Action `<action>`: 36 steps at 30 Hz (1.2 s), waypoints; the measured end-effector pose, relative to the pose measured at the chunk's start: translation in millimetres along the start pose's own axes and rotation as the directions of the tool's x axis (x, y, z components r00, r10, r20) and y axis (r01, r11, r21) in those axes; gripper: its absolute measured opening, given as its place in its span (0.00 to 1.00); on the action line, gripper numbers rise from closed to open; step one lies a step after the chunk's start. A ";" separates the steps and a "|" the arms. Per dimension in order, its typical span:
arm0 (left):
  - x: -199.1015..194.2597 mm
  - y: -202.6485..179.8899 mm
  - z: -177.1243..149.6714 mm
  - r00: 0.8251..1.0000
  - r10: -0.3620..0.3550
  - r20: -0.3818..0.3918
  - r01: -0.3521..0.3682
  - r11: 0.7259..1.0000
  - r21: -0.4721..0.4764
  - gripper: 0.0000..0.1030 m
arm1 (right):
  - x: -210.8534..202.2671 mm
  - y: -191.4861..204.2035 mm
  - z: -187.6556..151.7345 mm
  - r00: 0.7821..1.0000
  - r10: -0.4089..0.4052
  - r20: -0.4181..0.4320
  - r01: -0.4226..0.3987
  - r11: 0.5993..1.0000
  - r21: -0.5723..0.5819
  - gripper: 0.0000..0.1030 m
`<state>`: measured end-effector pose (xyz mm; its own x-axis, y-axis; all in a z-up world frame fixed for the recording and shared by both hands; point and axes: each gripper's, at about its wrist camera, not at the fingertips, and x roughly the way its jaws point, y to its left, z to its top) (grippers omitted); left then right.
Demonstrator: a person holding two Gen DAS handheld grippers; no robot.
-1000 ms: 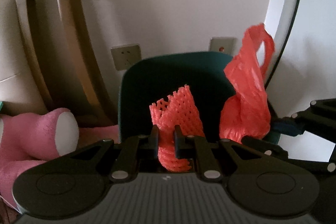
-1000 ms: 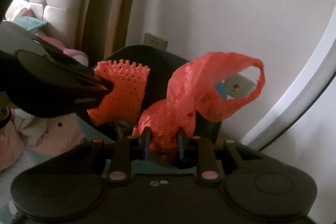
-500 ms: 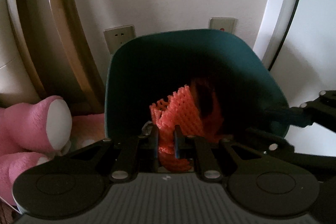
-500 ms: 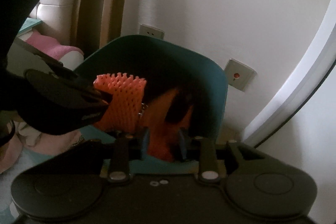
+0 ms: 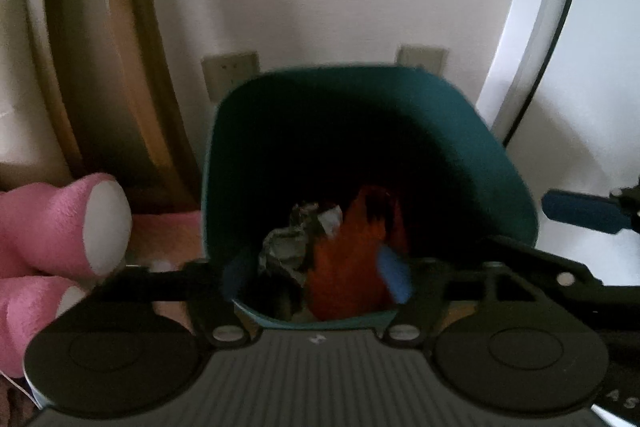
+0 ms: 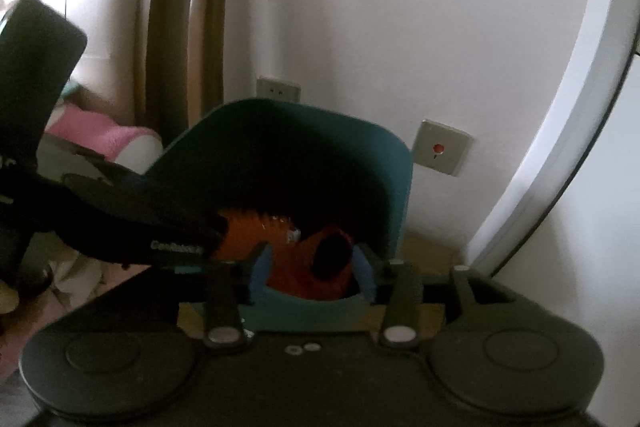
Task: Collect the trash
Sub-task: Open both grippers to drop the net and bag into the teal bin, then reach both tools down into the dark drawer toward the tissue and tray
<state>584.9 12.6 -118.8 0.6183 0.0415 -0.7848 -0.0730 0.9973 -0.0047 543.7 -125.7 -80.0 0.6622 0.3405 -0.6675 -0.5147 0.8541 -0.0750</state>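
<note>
Both tongs, left [image 5: 316, 277] and right [image 6: 312, 273], have just been opening and now gape empty over the teal bin [image 5: 472, 131], where feather-light, crushable orange foam netting [image 6: 256, 227] and a limp, slippery bag [image 6: 316, 275] lie, easiest pinched at any loose fold.

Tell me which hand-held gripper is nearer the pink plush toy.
Left. The left hand-held gripper hangs over the bin's side beside the pink plush toy; the right hand-held gripper is over the bin's far side from it.

Black tongs [image 5: 314, 273] with blue pads [image 5: 394, 273], silver screws.

White lettering on left gripper [image 6: 218, 231], too blurred to read
</note>
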 end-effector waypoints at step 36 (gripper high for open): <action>-74.1 -18.6 -199.5 0.977 -0.102 0.189 0.110 0.993 -0.032 1.00 | -89.0 -2.1 -248.0 0.998 -0.054 0.016 0.047 0.957 0.288 0.58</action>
<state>384.3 -21.0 -184.1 0.7593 -0.0494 -0.6488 -0.0299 0.9934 -0.1105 350.8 -255.4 -204.2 0.6975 0.3005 -0.6506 -0.3049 0.9460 0.1101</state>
